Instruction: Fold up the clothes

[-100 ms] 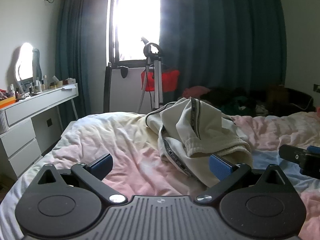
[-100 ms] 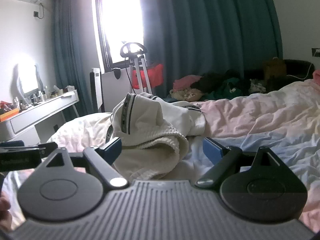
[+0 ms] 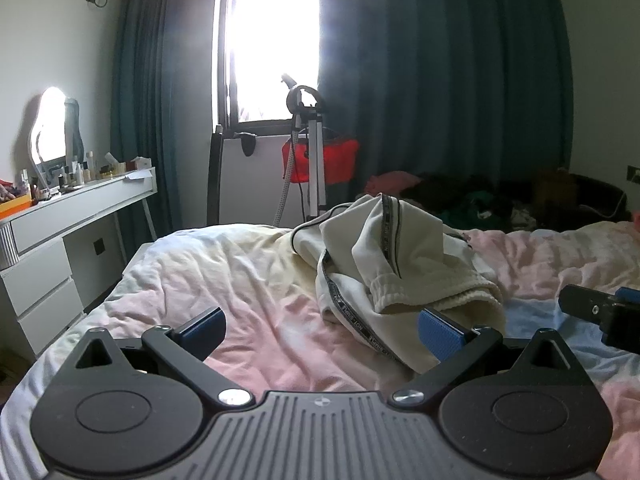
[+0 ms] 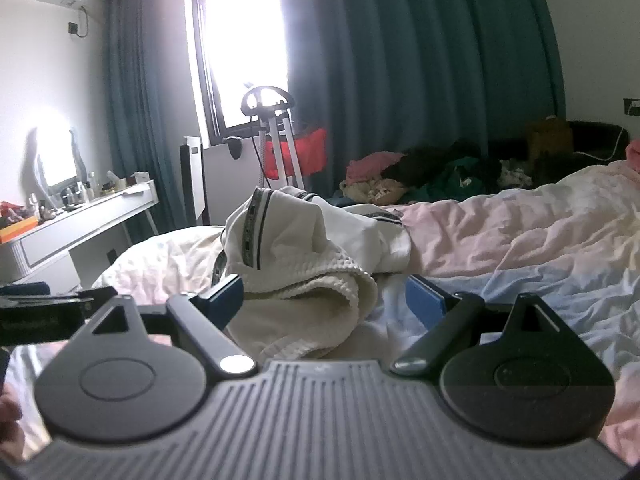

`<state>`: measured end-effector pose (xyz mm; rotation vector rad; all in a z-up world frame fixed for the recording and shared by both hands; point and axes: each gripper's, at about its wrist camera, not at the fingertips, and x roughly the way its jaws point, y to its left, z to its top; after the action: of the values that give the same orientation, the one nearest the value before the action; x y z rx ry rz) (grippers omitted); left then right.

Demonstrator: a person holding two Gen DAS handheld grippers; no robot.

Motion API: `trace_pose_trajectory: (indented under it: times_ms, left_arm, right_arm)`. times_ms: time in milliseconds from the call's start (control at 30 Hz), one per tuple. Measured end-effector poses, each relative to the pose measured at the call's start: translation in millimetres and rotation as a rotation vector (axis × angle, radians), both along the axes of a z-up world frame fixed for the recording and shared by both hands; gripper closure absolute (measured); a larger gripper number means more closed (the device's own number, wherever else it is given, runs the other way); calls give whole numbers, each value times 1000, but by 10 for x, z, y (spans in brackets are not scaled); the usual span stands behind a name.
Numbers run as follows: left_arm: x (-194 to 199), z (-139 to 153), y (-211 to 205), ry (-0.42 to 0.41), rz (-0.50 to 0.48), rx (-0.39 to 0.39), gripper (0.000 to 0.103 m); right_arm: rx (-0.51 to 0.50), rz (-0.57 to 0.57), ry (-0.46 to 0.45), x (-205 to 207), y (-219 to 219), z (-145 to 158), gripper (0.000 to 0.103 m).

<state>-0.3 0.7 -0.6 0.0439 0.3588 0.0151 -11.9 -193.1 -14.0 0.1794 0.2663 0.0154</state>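
Two handheld grippers with blue-padded black fingers point over a bed, both with jaws spread wide and nothing between the pads. The left gripper (image 3: pixel 322 330) is angled down at bare pink bedding, its right pad just in front of the garment's near hem. The right gripper (image 4: pixel 324 300) frames the ribbed cuff of the same garment, though neither pad presses on it.

That garment, a crumpled cream sweatshirt with dark striped tape trim (image 3: pixel 400 264), lies heaped near the middle of the wrinkled pastel pink, yellow and blue duvet (image 3: pixel 224 280). Its folds rise to a peak, and one loose edge trails toward the left gripper. Printed tape along that edge reads "NOT SIMPLE"; the rest of the lettering is too small to make out.

Open duvet surrounds the heap on the left and near sides, and the bed's left edge drops off beside a white dressing table with drawers (image 3: pixel 60 248). Farther back, a pile of dark and pink clothes (image 4: pixel 432 172) sits beyond the bed's far edge, below the teal floor-length curtains (image 3: pixel 440 80).
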Motion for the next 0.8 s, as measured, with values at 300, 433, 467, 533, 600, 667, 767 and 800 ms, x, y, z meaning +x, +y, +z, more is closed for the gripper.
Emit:
trace_pose_trajectory:
  times_ms: [300,433,467,533,600,667,767,800]
  left_arm:
    - [-2,-29,-65,-11,-4,26,0]
    - [-21,-18,-48,-11,-13,14,0]
    - [-22,-16,-44,-11,-15,11,0]
    - [-14,-11,-39,-10,-17,8,0]
    - [-13,-7,-39,-10,-20,8,0]
    - [-10,-12,-38,-9,-23,10,0]
    - [-8,-17,-46,-8,-23,14,0]
    - [-6,-17,-47,-8,-23,13,0]
  right_arm:
    - [5,-8,4,-2,-29,32,14]
    - [7,-13,2,-3,-39,44,14]
    - [6,-14,1,0,-35,47,14]
    - [1,-15,1,3,-23,53,14]
    - [0,-15,0,-6,-18,44,14]
    - [-1,-15,3,2,-15,40,14]
    - [-1,-15,5,7,-16,43,14]
    - [-1,-16,6,9,-17,43,14]
